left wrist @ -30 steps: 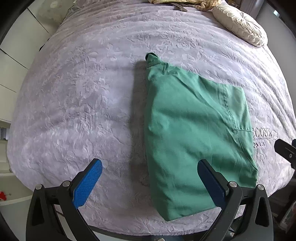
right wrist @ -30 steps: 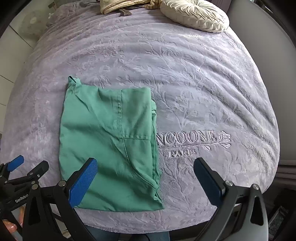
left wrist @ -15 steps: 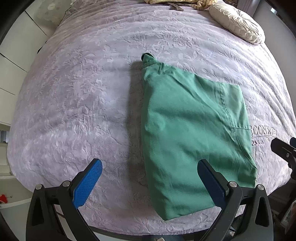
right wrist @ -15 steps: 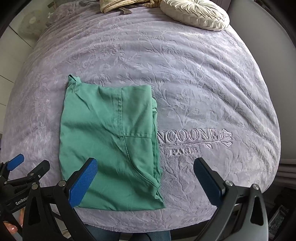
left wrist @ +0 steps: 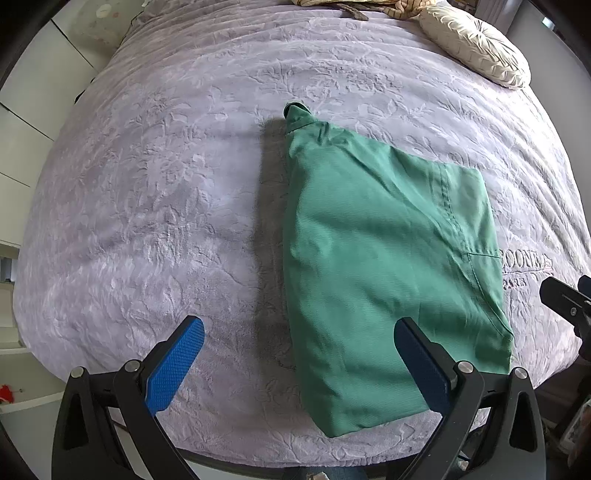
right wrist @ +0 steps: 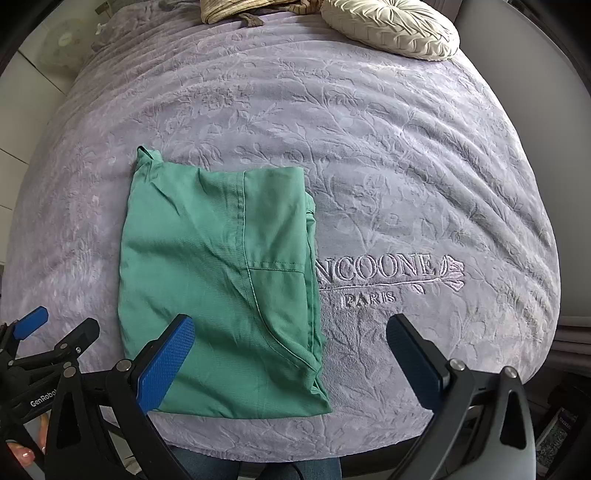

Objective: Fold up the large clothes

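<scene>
Bed: a lilac embossed bedspread (right wrist: 369, 166) covers it; its edges run out of frame.
Green garment (left wrist: 376, 266): folded into a rough rectangle, lying flat near the bed's front edge; it hides the start of the stitched lettering (right wrist: 384, 273).
Cushion (right wrist: 391, 27): cream, round, at the far end, partly cut off.
Striped cloth (right wrist: 236, 9): mostly cropped at the top.
Left tool (left wrist: 295, 360): fingers wide apart, empty, above the garment's near edge.
Right tool (right wrist: 290, 352): fingers wide apart, empty.
</scene>
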